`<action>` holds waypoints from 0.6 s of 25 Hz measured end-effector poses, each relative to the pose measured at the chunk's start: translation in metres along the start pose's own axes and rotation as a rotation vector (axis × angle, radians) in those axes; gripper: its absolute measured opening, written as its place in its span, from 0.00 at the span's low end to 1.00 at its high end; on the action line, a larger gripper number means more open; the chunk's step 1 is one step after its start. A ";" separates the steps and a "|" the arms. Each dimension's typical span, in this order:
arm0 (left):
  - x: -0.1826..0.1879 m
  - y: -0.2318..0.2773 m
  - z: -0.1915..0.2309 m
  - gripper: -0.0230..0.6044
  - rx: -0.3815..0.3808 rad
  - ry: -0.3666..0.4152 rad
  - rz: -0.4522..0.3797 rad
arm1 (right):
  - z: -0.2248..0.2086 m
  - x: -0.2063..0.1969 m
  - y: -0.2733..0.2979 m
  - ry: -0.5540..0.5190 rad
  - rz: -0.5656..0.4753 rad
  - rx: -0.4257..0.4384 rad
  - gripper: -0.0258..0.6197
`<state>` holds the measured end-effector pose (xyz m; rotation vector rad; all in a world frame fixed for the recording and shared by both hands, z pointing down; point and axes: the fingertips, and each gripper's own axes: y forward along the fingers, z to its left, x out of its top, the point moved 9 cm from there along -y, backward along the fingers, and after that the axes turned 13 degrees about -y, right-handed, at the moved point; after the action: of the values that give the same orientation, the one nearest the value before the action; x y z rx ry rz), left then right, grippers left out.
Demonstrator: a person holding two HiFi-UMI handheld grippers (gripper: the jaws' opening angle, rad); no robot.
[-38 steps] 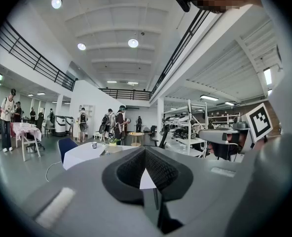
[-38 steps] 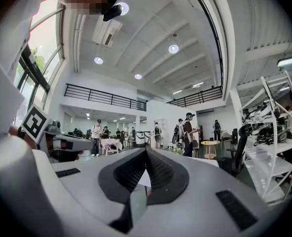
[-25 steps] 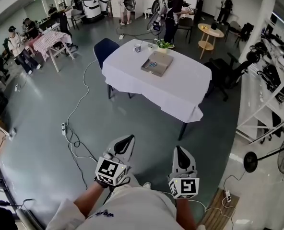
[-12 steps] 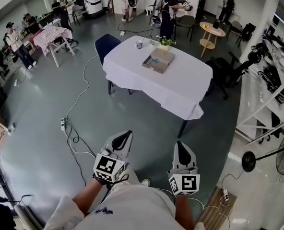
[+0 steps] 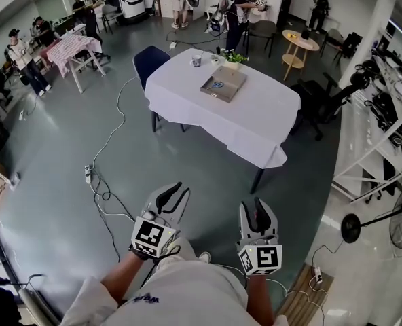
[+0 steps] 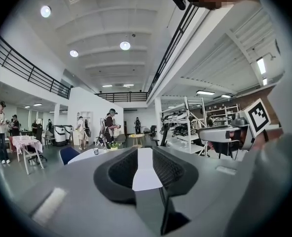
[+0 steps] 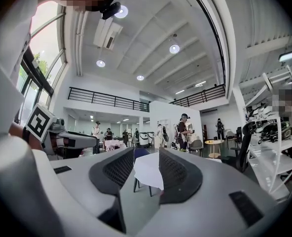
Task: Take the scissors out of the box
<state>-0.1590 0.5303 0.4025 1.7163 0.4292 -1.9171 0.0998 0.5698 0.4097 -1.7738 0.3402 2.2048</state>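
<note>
Down at seven o'clock the left gripper point(image 5: 174, 190) has its jaws just parted slightly on nothing, the box point(image 5: 223, 85) with the scissors point(image 5: 217, 85) lies well apart at twelve o'clock on the white-clothed surface point(image 5: 255, 124), and at five o'clock the right gripper point(image 5: 257, 206) has its jaws just spread wider, empty, probably readied for the reach.

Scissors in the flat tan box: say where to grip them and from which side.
Blue-handled scissors lie flat inside the shallow tan box: come from above, over its low walls, and probably pinch the handles. Blade direction: too small to tell.
</note>
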 end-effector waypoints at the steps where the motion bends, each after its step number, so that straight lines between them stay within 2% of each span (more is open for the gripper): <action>1: -0.001 0.000 0.000 0.19 0.001 0.001 0.001 | 0.000 -0.001 -0.001 0.000 0.004 0.000 0.30; 12: 0.000 0.008 0.000 0.50 0.038 -0.010 0.021 | -0.014 -0.010 -0.012 0.025 0.014 -0.046 0.43; 15: 0.000 0.013 -0.001 0.67 0.056 -0.020 0.019 | -0.022 -0.015 -0.017 0.039 0.015 -0.045 0.46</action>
<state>-0.1508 0.5207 0.4034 1.7288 0.3543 -1.9479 0.1290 0.5769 0.4192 -1.8458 0.3166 2.2070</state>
